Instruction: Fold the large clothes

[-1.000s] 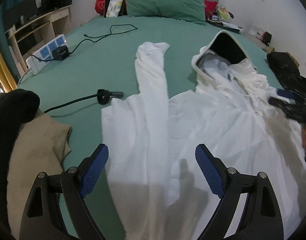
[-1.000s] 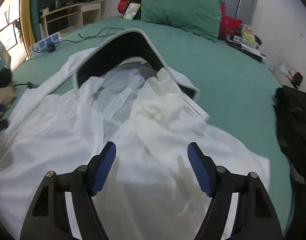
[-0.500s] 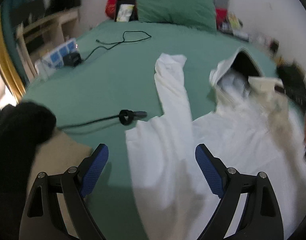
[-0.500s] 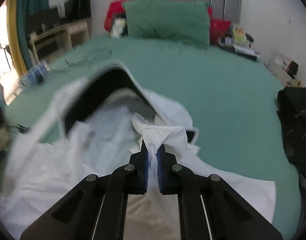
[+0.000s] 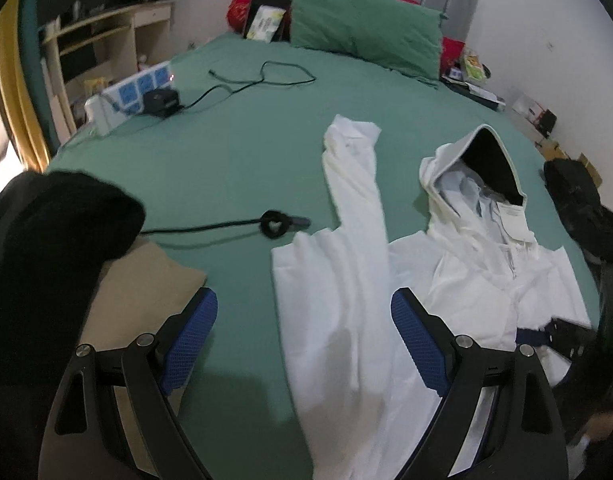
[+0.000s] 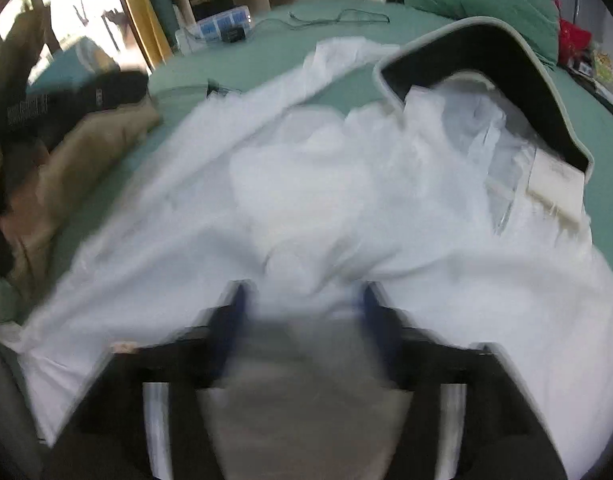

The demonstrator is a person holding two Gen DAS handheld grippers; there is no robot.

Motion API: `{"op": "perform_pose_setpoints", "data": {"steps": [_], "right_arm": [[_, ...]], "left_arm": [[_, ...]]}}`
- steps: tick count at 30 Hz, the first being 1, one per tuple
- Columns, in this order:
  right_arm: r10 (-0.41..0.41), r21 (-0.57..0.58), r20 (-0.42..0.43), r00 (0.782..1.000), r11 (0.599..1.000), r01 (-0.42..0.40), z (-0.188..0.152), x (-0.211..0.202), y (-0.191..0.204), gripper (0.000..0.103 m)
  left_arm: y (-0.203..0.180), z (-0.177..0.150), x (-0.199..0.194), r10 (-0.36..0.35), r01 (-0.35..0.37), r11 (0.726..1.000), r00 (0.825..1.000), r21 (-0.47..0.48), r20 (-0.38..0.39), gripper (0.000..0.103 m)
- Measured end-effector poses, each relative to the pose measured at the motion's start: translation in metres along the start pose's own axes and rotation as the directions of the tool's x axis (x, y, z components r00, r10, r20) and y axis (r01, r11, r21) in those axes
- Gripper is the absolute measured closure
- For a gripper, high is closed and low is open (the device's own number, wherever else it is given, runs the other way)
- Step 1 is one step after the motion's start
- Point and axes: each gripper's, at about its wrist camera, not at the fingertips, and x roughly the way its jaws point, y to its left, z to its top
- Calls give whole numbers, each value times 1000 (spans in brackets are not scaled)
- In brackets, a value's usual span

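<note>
A large white hooded garment [image 5: 458,276] lies spread on the green bed [image 5: 242,160], one sleeve [image 5: 356,184] stretched toward the headboard and the dark-lined hood [image 5: 488,160] open. My left gripper [image 5: 304,340] is open and empty, above the garment's left edge. In the right wrist view the garment [image 6: 346,200] fills the frame, its hood [image 6: 474,64] at upper right. My right gripper [image 6: 302,300] is motion-blurred, its blue pads parted with white fabric bunched between them. It also shows in the left wrist view [image 5: 562,334] low on the garment's right side.
A tan garment [image 5: 138,292] and a black one [image 5: 54,224] are piled at the bed's left edge. A black cable with a plug [image 5: 276,224] lies left of the sleeve. A power strip [image 5: 134,92], green pillow [image 5: 366,36] and black bag [image 5: 578,204] lie around.
My right gripper was shut on a fold near the hood, has opened and dropped back toward the garment's body, swinging left. My left gripper drifted left, staying open.
</note>
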Motion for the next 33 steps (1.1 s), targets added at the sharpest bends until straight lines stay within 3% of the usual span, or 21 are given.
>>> {"op": "perform_pose_setpoints", "data": {"steps": [6, 8, 10, 11, 12, 13, 15, 18, 22, 24, 25, 26, 27, 28, 30, 33], "right_arm": [[-162, -26, 90, 983, 986, 165, 24, -14, 29, 29], [-167, 2, 114, 979, 986, 168, 39, -6, 28, 29], [-147, 50, 87, 985, 988, 144, 49, 13, 27, 30], [-139, 83, 71, 988, 988, 134, 54, 24, 25, 40], [-118, 124, 50, 992, 986, 111, 58, 37, 22, 77], [-111, 149, 27, 994, 983, 106, 60, 47, 21, 90], [-129, 157, 54, 990, 980, 119, 60, 49, 23, 97], [-39, 127, 103, 994, 992, 26, 62, 39, 38, 97], [28, -1, 58, 998, 1000, -28, 55, 43, 65, 96], [44, -47, 50, 998, 998, -42, 51, 39, 72, 93], [53, -53, 58, 997, 997, -50, 50, 34, 72, 82], [55, -48, 89, 994, 998, -51, 49, 24, 72, 57], [55, -40, 133, 990, 998, -51, 49, 14, 70, 39], [48, -30, 193, 980, 999, -43, 52, 5, 68, 11], [21, -13, 276, 961, 1000, -18, 65, -8, 63, 5], [9, 17, 267, 964, 1000, -14, 110, 11, 41, 5]], "left_arm": [[17, 5, -1, -3, 3, 999, 1000, -33, -5, 11], [19, 7, -1, -14, 14, 999, 1000, -36, -8, 11], [19, 11, 0, -14, 14, 999, 1000, -29, -11, 11], [20, 12, 0, -14, 14, 1000, 1000, -26, -10, 11], [20, 13, 0, -10, 10, 1000, 1000, -27, -7, 11], [24, 16, -1, -4, 4, 999, 1000, -32, -6, 11], [30, 19, -2, -9, 9, 999, 1000, -51, -5, 11], [40, 22, -4, -17, 17, 996, 1000, -93, 2, 11], [44, 25, -4, -14, 16, 995, 1000, -101, 14, 11], [43, 25, -6, -20, 22, 995, 1000, -102, 22, 11], [44, 26, -7, -27, 30, 994, 999, -105, 26, 11], [45, 26, -9, -32, 35, 993, 999, -109, 28, 11], [47, 27, -10, -37, 41, 993, 999, -112, 34, 11], [49, 28, -13, -37, 42, 992, 998, -115, 43, 11], [55, 30, -16, -21, 28, 991, 998, -129, 53, 11], [63, 32, -15, -34, 42, 988, 998, -152, 55, 11]]}}
